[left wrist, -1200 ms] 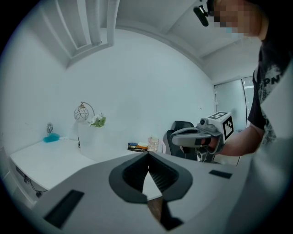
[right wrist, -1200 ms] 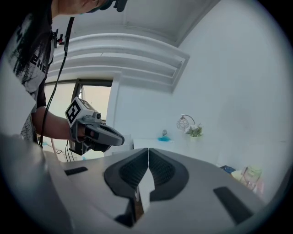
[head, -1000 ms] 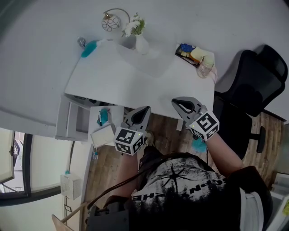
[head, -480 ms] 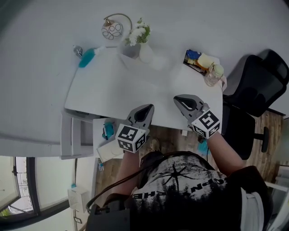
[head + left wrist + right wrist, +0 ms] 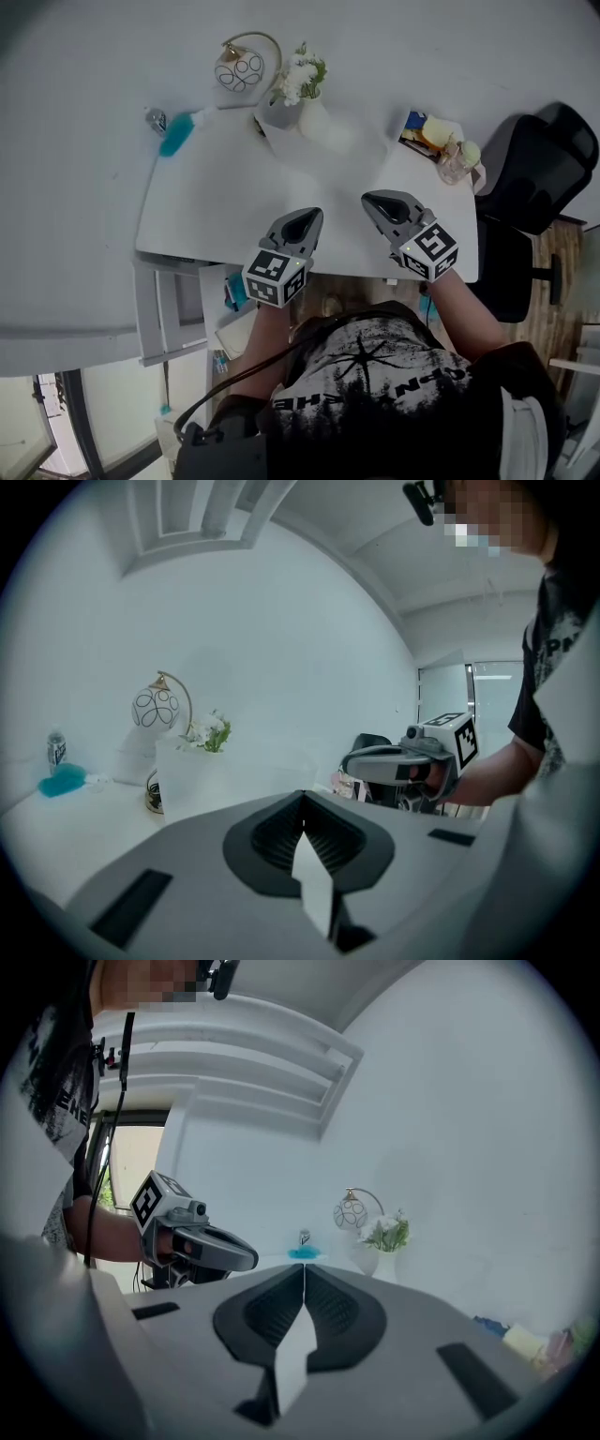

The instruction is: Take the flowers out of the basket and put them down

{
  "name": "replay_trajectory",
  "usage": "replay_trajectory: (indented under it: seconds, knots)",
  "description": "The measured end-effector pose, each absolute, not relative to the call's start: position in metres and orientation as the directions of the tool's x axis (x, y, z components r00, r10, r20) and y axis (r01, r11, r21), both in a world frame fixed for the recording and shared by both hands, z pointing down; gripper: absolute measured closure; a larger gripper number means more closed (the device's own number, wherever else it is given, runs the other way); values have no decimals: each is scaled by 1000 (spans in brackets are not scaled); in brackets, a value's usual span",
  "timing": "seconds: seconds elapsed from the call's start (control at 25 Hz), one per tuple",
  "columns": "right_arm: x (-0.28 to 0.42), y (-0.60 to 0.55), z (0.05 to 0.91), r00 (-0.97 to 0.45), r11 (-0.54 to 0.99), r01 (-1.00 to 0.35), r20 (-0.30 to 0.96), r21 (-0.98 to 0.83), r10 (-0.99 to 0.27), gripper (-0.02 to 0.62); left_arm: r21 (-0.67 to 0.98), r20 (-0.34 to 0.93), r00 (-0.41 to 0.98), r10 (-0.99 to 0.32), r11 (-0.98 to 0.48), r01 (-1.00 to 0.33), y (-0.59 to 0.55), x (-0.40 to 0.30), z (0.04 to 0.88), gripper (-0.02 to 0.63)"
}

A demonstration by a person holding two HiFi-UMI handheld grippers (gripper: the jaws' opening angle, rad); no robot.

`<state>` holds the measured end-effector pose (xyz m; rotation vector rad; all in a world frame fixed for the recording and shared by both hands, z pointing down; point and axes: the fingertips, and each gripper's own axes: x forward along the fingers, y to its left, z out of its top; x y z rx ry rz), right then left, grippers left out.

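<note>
White flowers with green leaves (image 5: 302,73) stand in a pale container (image 5: 277,112) at the table's far edge, next to a white vase shape (image 5: 321,124). They also show in the left gripper view as flowers (image 5: 208,731) above a pale box (image 5: 192,778), and as flowers (image 5: 387,1233) in the right gripper view. My left gripper (image 5: 307,219) and right gripper (image 5: 377,201) hover over the near part of the white table (image 5: 225,197), both shut and empty, well short of the flowers. Each gripper view shows its own jaws meeting, left gripper (image 5: 302,803) and right gripper (image 5: 304,1274).
A round globe lamp (image 5: 241,67) stands left of the flowers. A teal brush (image 5: 175,133) and a small metal object (image 5: 155,118) lie at the far left corner. A tray of small items (image 5: 427,129) and a glass jar (image 5: 457,161) sit far right. A black chair (image 5: 534,159) stands beside the table.
Both grippers have come forward from over the floor to over the table's near edge. They stay shut, and the flowers have not moved.
</note>
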<state>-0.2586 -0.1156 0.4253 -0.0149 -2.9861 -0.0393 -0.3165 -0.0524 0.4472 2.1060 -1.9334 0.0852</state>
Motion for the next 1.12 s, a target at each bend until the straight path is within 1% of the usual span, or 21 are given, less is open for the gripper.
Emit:
replay_trajectory:
  seconds: [0.32,0.84,1.12]
  knots:
    - [-290,-115,427,-986,1000,-17,163,17,-19,577,172,228,124,-966,-86,-981,-55,-354,454,595]
    - [-308,-136,416,-983,998,-61,174,-4,-59,577,178,219,202,-955,-164,-970,-98,-376,446,595]
    - [-325,-167,387,-985,998,-62,164,-17,-58,577,177,220,224,-949,-187,-966,-132,-390,436,595]
